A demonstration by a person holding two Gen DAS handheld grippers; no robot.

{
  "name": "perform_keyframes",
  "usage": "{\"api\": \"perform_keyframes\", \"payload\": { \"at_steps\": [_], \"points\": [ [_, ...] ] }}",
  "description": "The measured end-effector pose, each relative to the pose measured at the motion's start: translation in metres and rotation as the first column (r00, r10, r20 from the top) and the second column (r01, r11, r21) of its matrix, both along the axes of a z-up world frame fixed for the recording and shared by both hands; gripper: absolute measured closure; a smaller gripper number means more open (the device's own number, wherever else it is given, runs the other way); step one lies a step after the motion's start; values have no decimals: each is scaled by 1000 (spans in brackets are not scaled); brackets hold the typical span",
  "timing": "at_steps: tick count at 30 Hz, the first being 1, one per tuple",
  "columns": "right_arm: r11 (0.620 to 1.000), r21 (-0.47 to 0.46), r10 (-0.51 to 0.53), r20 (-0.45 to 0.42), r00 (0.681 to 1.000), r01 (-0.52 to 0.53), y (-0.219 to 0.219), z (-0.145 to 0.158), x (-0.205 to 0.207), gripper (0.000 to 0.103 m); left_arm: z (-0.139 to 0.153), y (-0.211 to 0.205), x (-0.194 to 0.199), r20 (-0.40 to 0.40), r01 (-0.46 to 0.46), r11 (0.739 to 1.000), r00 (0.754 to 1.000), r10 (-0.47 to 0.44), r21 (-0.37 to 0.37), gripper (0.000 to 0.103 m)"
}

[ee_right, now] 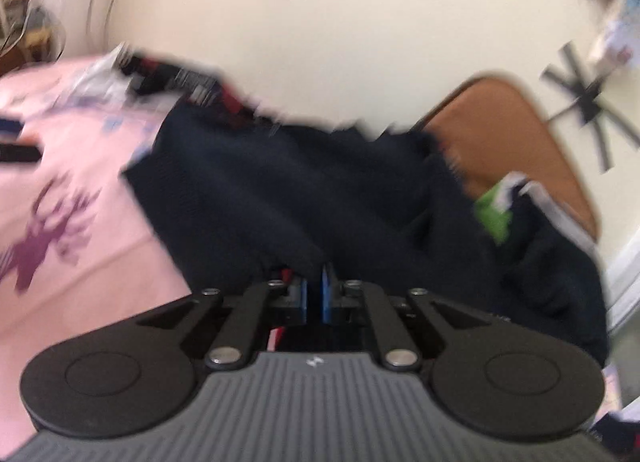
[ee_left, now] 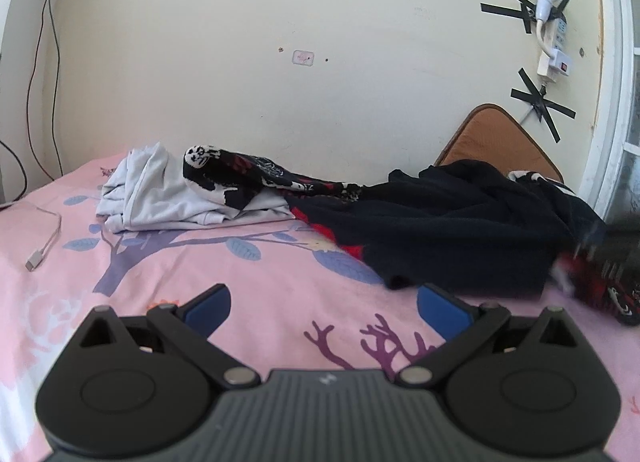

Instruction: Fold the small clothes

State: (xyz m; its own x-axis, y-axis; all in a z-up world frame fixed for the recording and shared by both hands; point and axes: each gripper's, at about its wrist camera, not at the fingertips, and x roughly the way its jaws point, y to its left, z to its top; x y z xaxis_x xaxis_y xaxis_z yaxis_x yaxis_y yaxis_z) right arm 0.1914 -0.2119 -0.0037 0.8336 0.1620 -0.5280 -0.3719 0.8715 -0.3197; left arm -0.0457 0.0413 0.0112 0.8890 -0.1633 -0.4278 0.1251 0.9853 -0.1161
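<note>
My left gripper (ee_left: 323,304) jaws spread over the pink bed (ee_left: 200,282), dark garment (ee_left: 460,230) at two o'clock, white garment (ee_left: 160,194) at eleven, my right gripper (ee_right: 314,290) jaws pressed together at the dark cloth's edge, blurred.

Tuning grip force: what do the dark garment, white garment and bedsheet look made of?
Dark garment: matte, soft knit or fleece by its thick rounded folds, probably.
White garment: thin woven or jersey cotton, given its sharp creases.
Bedsheet: smooth printed cotton-like weave, flat with no sheen.

Cream wall (ee_left: 320,2), pink bedsheet (ee_left: 200,262), perhaps window frame (ee_left: 616,102)
</note>
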Motion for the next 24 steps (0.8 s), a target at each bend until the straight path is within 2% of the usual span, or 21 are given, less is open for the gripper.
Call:
{"api": "perform_keyframes", "payload": {
  "at_steps": [4,6,7,8,9,10,12,13,15,17,18,20,22,23,24],
  "points": [
    [1000,22,-1,192,981,-4,-3,45,-3,94,1,-8,0,2,15,999,1000,-15,51,0],
    [999,35,9,251,968,-18,-9,68,-14,94,1,-19,-1,16,37,992,999,-39,121,0],
    [999,30,12,281,960,-21,-11,78,-16,94,1,-27,-3,47,46,982,997,-55,186,0],
    [999,25,12,304,953,-21,-14,87,-17,94,2,-38,-6,80,49,965,994,-72,258,0],
    [999,26,10,321,947,-20,-15,96,-12,94,1,-51,-8,115,48,937,989,-93,346,0],
    [999,32,7,333,943,-18,-23,108,-31,94,0,-62,-10,135,51,912,984,-116,407,0],
    [999,45,3,346,938,-20,-29,122,-38,94,-2,-84,-11,149,90,864,971,-187,495,0],
    [998,54,-4,352,936,-16,-33,125,-40,94,-4,-93,-11,153,106,846,965,-215,522,0],
    [997,70,-13,365,931,-14,-32,130,-18,94,-10,-113,-9,163,119,798,951,-263,590,0],
    [996,87,-25,374,927,-8,-33,131,-36,94,-19,-133,-4,182,94,740,942,-283,666,0],
    [996,91,-29,382,924,-6,-34,136,-45,94,-22,-140,0,201,72,720,937,-287,690,0],
    [995,95,-35,397,917,-3,-45,142,-52,94,-25,-149,11,231,34,702,932,-280,712,0],
    [995,102,-53,404,913,12,-46,145,-71,94,-22,-158,22,249,12,695,929,-274,719,8],
    [994,106,-54,404,913,12,-47,147,-73,94,-21,-161,27,250,12,691,928,-278,722,27],
    [994,109,-55,405,913,11,-48,149,-75,94,-18,-164,31,247,13,689,928,-278,725,59]
  ]
}}
